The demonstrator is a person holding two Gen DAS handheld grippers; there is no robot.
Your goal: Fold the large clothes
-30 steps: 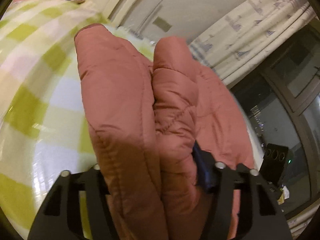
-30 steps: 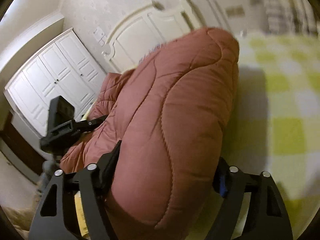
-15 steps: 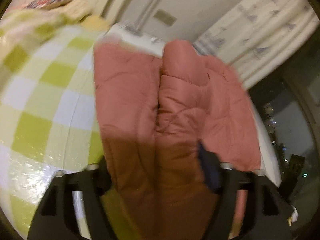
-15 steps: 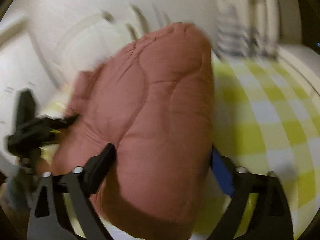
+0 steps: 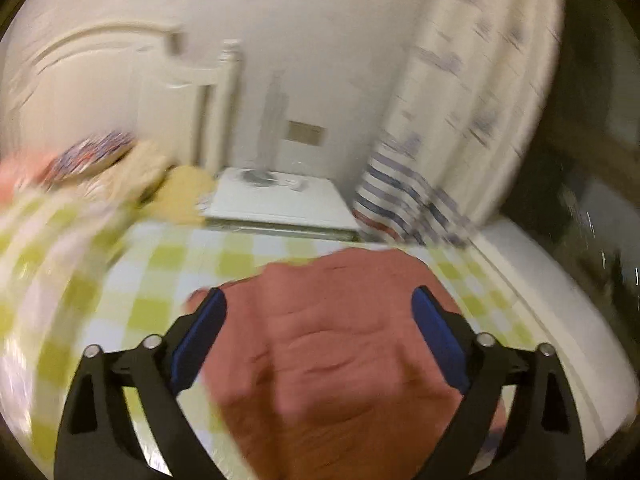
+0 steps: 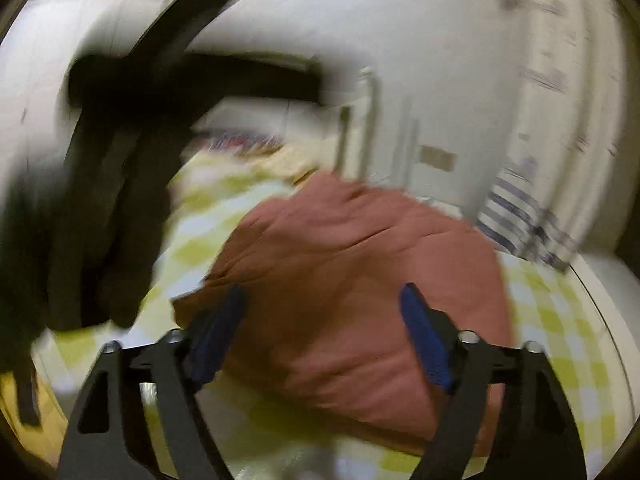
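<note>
**Both grippers spread over the folded jacket**

The left gripper has its fingers spread, pinching nothing, and the pink padded jacket bulges between and below them. The right gripper is likewise spread above the jacket. Ahead of both lies the green-checked bedspread; the jacket looks set down there as a bundle, likely released to settle. Both views are blurred

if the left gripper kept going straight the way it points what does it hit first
Most likely the jacket: it fills the gap between the open left gripper's fingers. Past it lies the bed. The frame is blurred, so depth is unclear.
</note>
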